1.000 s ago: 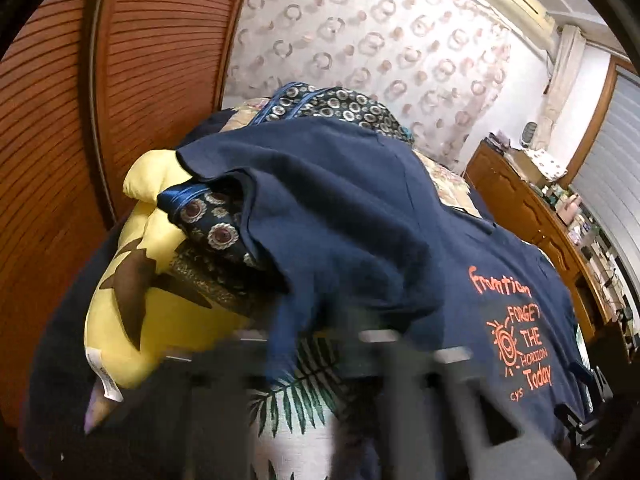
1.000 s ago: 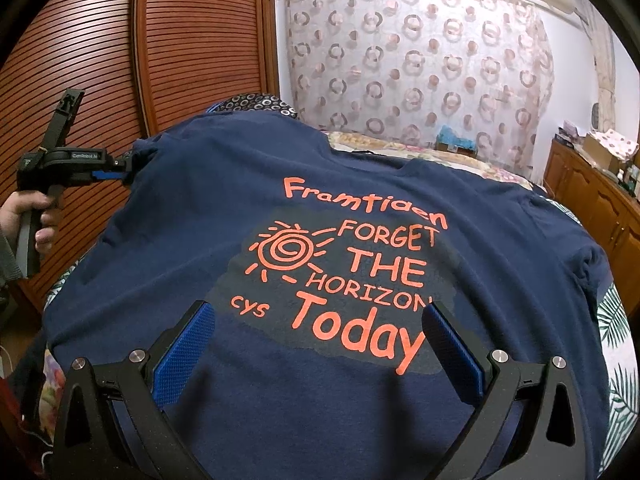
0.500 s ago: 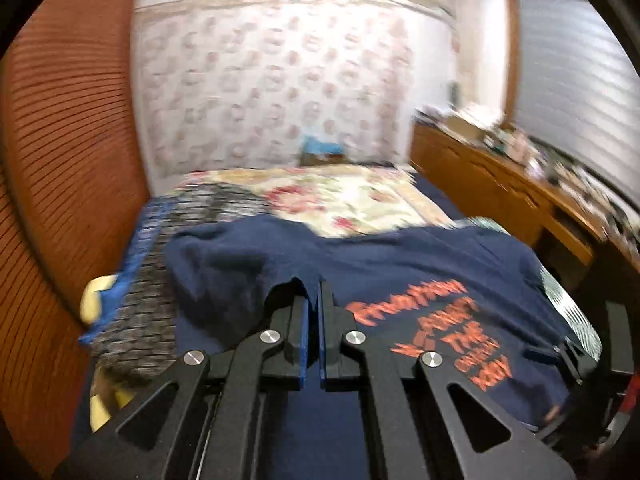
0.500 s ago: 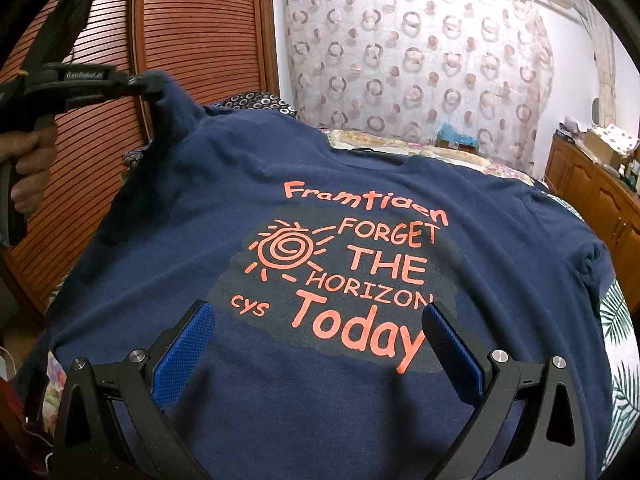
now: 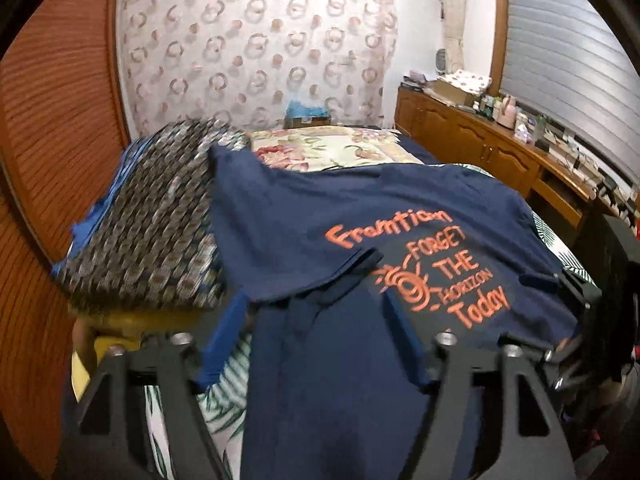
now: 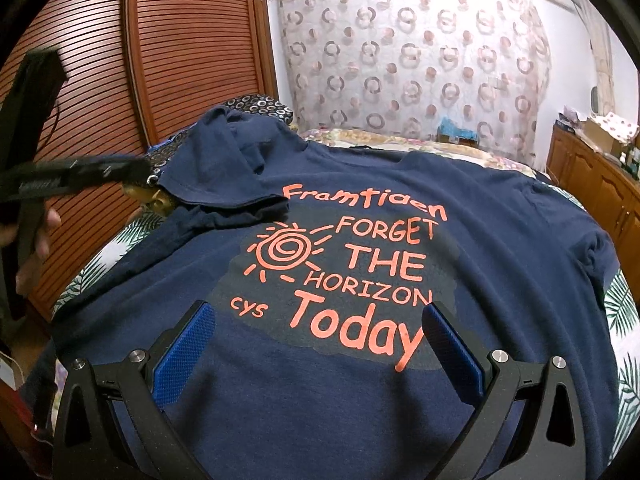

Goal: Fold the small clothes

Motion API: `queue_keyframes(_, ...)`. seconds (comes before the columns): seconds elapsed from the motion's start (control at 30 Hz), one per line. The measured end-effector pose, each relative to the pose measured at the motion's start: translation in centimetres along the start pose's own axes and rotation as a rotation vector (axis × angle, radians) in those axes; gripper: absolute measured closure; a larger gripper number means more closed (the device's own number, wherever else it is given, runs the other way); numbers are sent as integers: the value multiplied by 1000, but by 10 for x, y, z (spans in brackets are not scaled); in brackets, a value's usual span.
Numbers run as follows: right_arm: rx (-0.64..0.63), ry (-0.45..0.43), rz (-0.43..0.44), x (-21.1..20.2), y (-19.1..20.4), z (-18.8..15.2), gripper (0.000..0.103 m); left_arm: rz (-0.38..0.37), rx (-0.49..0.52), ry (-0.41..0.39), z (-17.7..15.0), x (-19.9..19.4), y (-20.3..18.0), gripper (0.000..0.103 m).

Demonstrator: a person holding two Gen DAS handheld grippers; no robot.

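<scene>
Now: navy T-shirt (image 6: 360, 360) lies print-up on bed (image 6: 104, 260), left sleeve (image 6: 232, 184) laid inward to narrow it | left gripper (image 5: 312, 340) spread, released, beside fold | right gripper (image 6: 316, 344) spread, empty, above hem

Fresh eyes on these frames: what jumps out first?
The navy T-shirt spread across the bed, with its orange print "FORGET THE HORIZON Today" dead centre. Next, the sleeve folded in over the shirt's left side, with the left tool open just behind it. The right tool is open too, low over the hem below the print.
</scene>
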State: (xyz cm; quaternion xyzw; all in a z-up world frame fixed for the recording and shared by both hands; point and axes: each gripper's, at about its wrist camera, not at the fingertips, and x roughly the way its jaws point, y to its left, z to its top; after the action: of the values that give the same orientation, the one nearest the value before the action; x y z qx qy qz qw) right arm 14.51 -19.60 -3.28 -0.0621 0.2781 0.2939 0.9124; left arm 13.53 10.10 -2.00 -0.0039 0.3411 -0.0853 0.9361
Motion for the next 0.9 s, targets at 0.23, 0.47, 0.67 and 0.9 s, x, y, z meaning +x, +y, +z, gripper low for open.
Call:
queue_keyframes(0.23,34,26,58,4,-9,13,3,47,-21,79,-41,19,18,25)
queue_keyframes(0.47,-34,3,157,14,-7,51,20,75,-69,98,-61,29,37,25)
queue_keyframes(0.67,-128,34,245,64,21,84,29,92,-95,47,-62,26,45,25)
queue_keyframes(0.9,-219,113,293,128,52,98,35,122,-99,-8,-64,18,45,25)
